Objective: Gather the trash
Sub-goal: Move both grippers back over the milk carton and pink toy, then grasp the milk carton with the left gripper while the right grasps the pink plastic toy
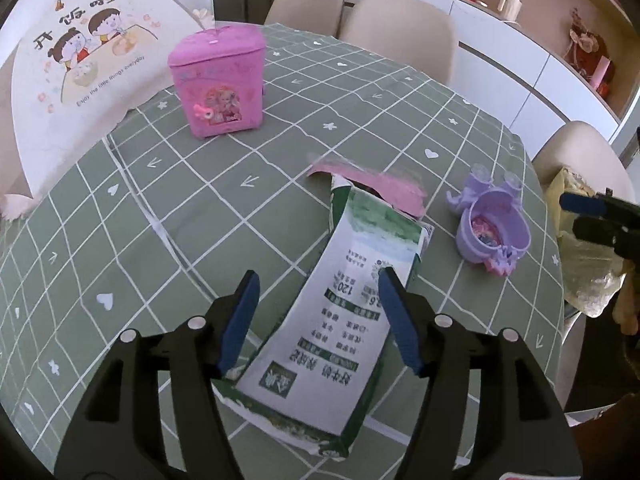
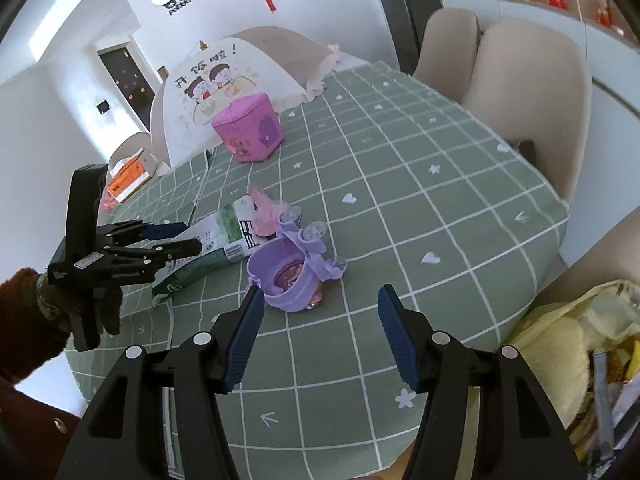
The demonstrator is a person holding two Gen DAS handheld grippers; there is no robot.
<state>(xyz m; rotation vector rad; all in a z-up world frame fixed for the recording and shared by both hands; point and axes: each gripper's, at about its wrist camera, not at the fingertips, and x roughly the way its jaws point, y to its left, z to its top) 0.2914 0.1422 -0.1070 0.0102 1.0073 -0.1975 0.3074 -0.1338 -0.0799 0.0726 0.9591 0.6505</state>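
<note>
flattened milk carton [image 1: 340,300] lies between open left tool [image 1: 316,300] pads, untouched.

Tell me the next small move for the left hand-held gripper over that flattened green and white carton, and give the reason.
Probably lower the left hand-held gripper a little and close it on the flattened carton. Its jaws stand open with the carton lying between them on the checked tablecloth, and the pads do not look pressed on it yet. The right hand-held gripper is open and empty, near the purple toy cup.
</note>
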